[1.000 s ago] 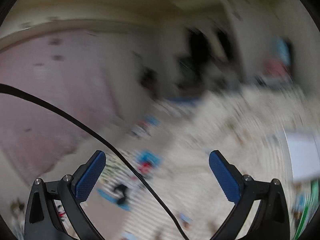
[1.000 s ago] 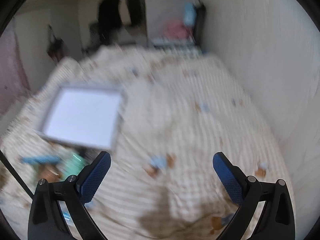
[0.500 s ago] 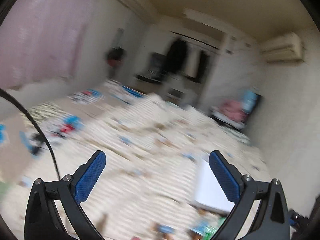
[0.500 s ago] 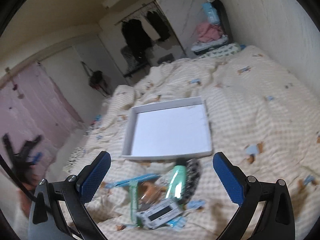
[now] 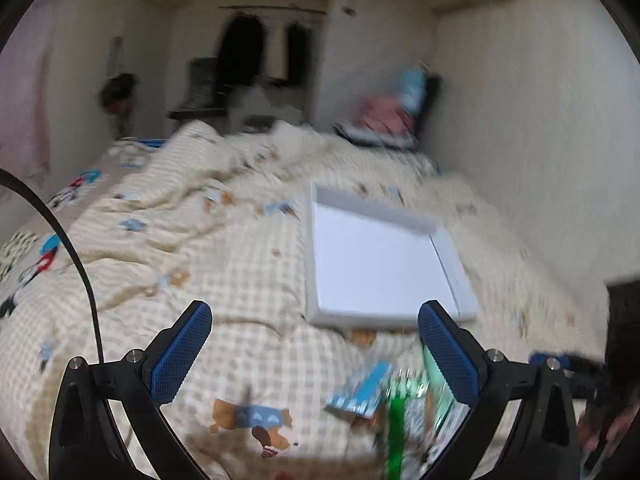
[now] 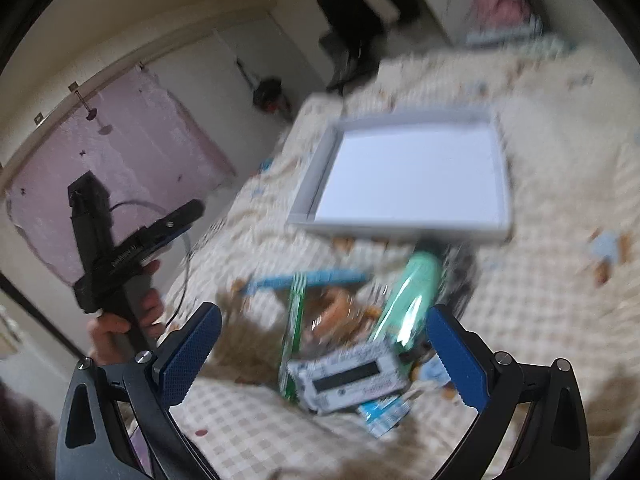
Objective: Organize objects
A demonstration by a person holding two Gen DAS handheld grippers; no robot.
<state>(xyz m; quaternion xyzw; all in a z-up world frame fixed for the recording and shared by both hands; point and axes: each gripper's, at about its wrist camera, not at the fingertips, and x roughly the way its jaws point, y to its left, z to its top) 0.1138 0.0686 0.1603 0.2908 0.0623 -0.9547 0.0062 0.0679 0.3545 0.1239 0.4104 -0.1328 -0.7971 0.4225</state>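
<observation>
While blurred, mint tube (image 6: 408, 300) lies lengthwise, pointing toward white tray (image 6: 316, 184), claws apart.

Lying soft and matt across the bed — a checked cloth quilt (image 6: 540, 300), rumpled into folds at the far left. Resting on it, a shallow white tray (image 6: 312, 184) looking like smooth matt card or plastic. Catching the light near it, a glossy mint-green tube (image 6: 412, 296), seemingly plastic, beside crinkly shiny wrappers (image 6: 348, 380) and a thin green plastic strip (image 6: 294, 320). Showing on the right gripper (image 6: 324, 356) and left gripper (image 5: 312, 352): blue pads (image 5: 180, 356) with a rough dotted texture, matt black plastic arms, small bright metal screws. Hanging at the far left — dull pink cloth (image 6: 120, 152).
</observation>
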